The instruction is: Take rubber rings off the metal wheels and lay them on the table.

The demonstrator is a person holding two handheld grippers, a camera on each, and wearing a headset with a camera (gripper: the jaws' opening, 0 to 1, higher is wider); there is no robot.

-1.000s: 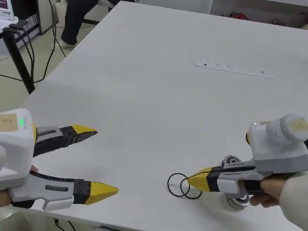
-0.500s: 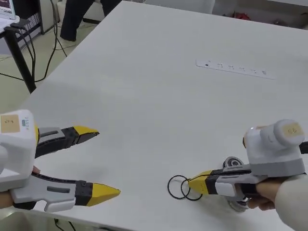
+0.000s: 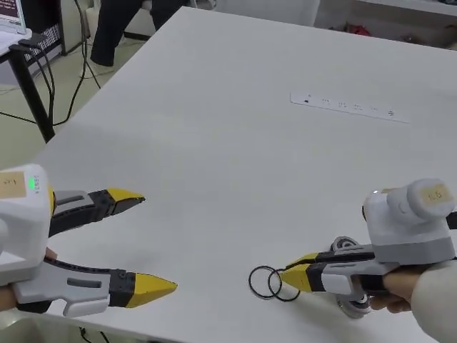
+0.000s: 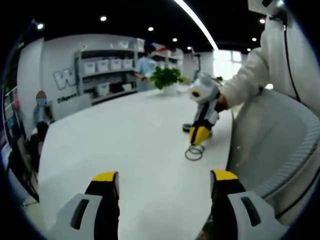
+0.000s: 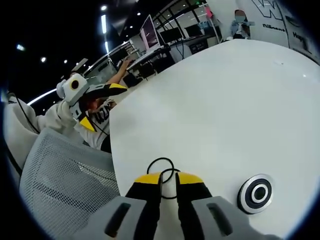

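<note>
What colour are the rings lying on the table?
Black; the rubber rings show best in the head view.

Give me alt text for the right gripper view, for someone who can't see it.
The right gripper, jaws nearly closed, meets two black rubber rings on a white table. A metal wheel lies beside them; the left gripper hovers beyond.

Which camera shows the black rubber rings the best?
The head view: both rubber rings lie overlapping on the table, seen from above, at the tip of the right gripper. In the right gripper view its jaws hide part of them; in the left gripper view they look small and far.
</note>
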